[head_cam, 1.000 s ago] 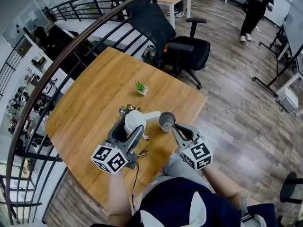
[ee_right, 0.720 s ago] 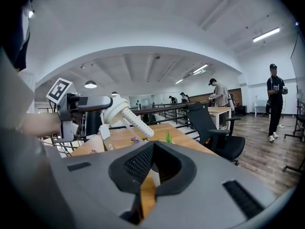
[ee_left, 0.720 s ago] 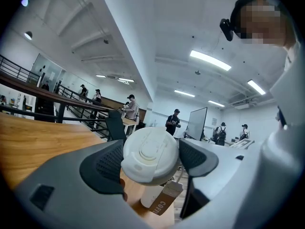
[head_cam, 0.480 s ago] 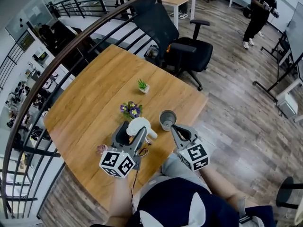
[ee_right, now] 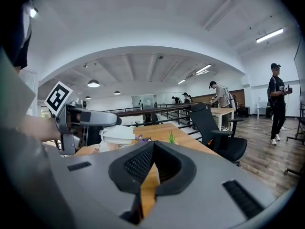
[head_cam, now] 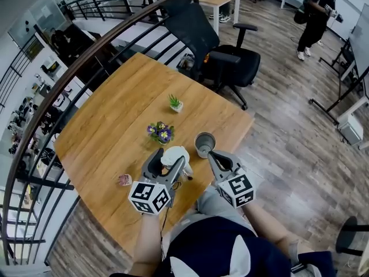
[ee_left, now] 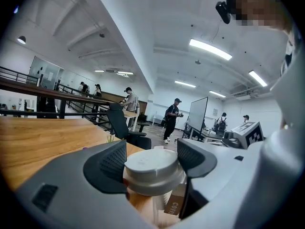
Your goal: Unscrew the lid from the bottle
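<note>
Left hand-held gripper point(head_cam: 172, 157) pinches the lid point(ee_left: 153, 168); bottle point(ee_left: 162, 203) upright below it, near edge of surface point(head_cam: 115, 126). Right hand-held gripper point(ee_right: 153, 147) pressed together, empty, just right of it. I'd grab the body there.

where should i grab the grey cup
Grip the cup by its round side wall, jaws on opposite sides, coming level from the near edge of the table, where the shut right gripper points at it. It stands upright, mouth up, so the wall is exposed.
</note>
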`<state>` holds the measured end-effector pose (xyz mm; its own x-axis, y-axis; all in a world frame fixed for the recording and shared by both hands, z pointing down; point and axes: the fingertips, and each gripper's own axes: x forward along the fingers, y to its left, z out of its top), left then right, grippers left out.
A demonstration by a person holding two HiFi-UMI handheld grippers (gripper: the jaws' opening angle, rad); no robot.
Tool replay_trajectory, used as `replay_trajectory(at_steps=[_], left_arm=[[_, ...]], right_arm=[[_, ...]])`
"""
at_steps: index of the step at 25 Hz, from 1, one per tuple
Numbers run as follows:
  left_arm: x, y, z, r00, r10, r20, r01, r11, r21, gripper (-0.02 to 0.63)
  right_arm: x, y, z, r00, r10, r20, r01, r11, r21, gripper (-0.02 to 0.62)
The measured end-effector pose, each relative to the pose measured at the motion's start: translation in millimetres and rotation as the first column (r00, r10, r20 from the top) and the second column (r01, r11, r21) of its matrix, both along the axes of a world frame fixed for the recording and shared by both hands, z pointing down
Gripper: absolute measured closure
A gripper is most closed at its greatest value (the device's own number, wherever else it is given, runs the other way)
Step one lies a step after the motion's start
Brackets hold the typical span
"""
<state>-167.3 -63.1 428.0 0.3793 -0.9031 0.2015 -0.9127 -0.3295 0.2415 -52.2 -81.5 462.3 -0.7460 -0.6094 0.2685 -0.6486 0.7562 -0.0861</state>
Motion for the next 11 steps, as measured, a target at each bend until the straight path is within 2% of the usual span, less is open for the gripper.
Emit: replay_trajectory(at_steps=[11], left_arm=[[6.4, -5.1, 2.5, 1.000, 0.016, 0.025, -0.016, 1.000, 0.004, 0.265]], right_arm=[[3.7, -3.3, 5.8, 1.000, -0.003, 0.005, 0.003, 1.000, -0.001, 0.592]])
